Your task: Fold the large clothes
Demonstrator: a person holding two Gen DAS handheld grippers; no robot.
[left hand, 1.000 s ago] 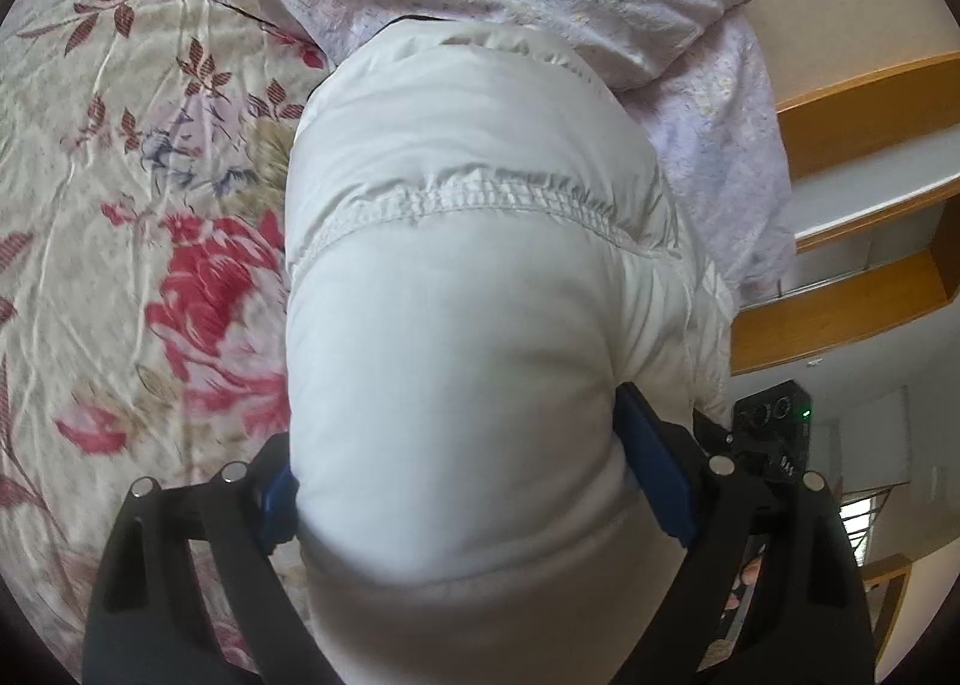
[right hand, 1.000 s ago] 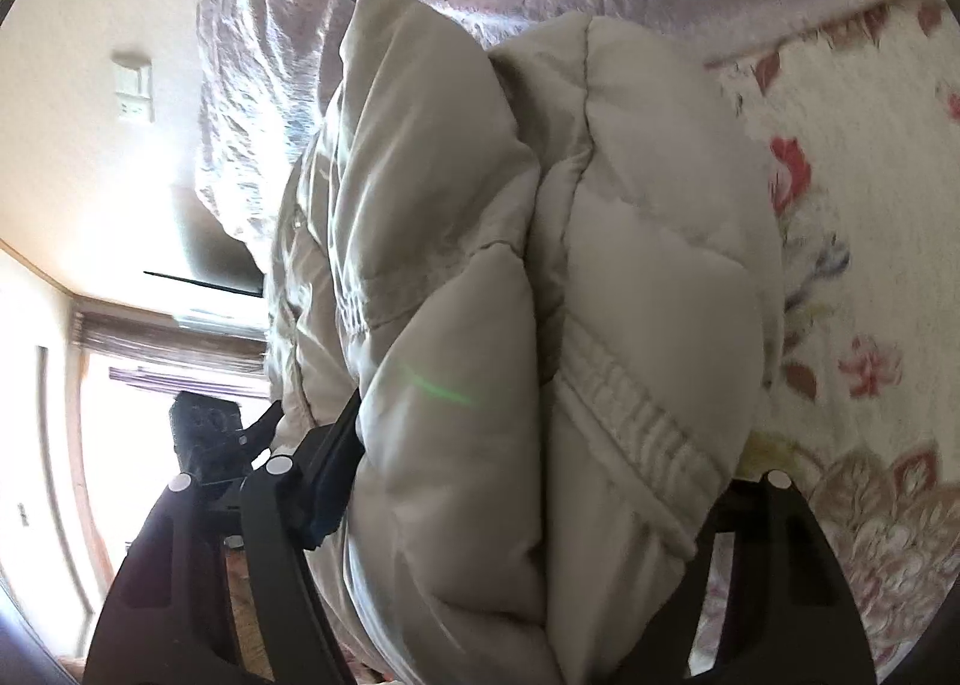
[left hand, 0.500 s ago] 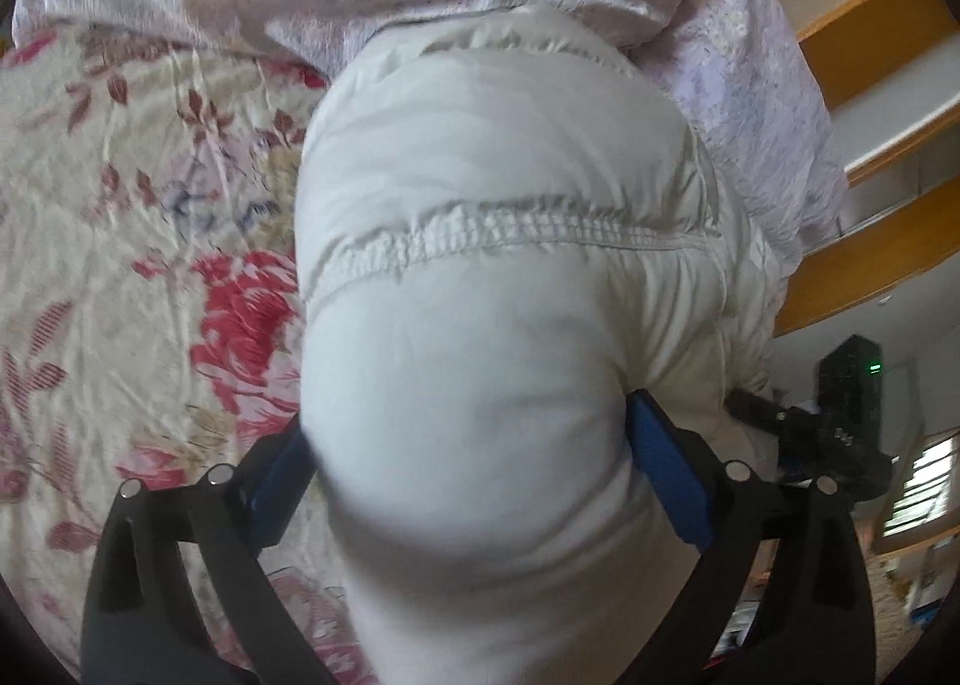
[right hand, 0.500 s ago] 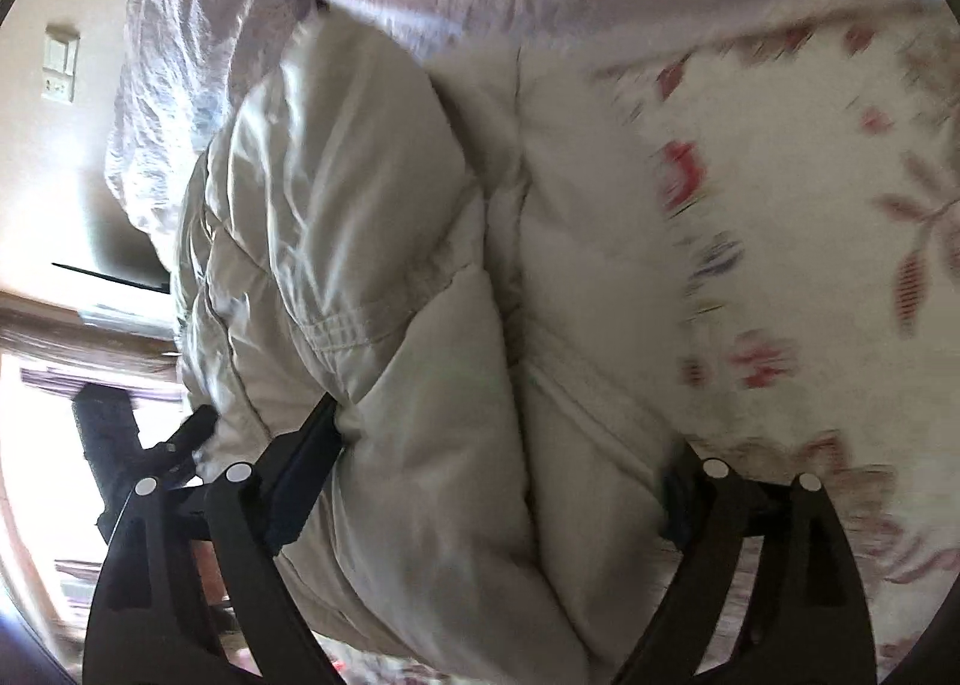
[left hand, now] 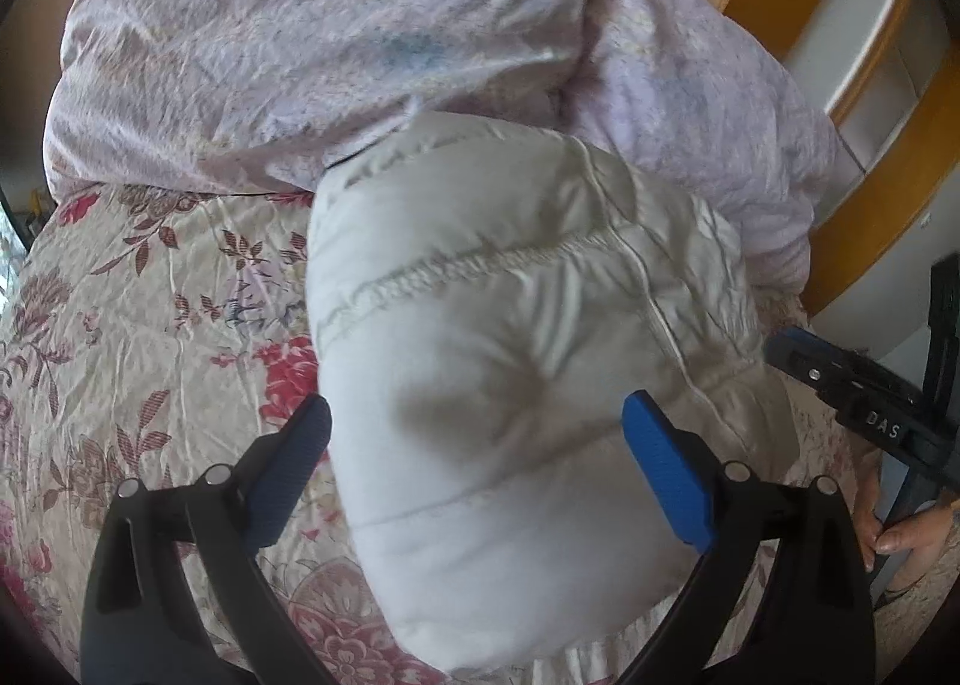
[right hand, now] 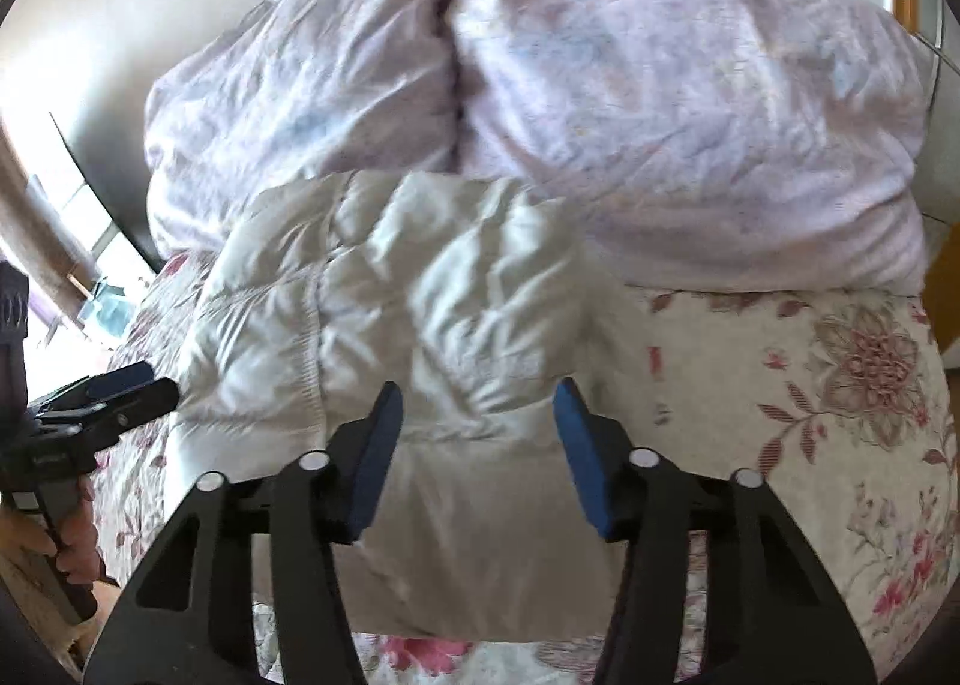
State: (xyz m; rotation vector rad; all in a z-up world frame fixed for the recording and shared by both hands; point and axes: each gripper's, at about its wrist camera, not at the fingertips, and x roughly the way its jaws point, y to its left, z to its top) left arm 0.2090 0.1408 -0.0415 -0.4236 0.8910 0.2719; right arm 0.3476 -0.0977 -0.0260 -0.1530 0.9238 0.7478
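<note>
Left wrist view: puffy white quilted jacket [left hand: 510, 385] lies compactly bundled on flowered bedspread [left hand: 150, 325], folding seemingly nearly finished; left gripper [left hand: 474, 433] spread wide, clasping nothing, right gripper [right hand: 474, 415] half-open, closing, empty.

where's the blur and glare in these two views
Left wrist: jacket slightly soft, wood frame at the right edge smeared, fisheye bends everything. Right wrist: window at the left blown out white, quilt soft and pale, bedspread flowers sharper at the right.
</note>
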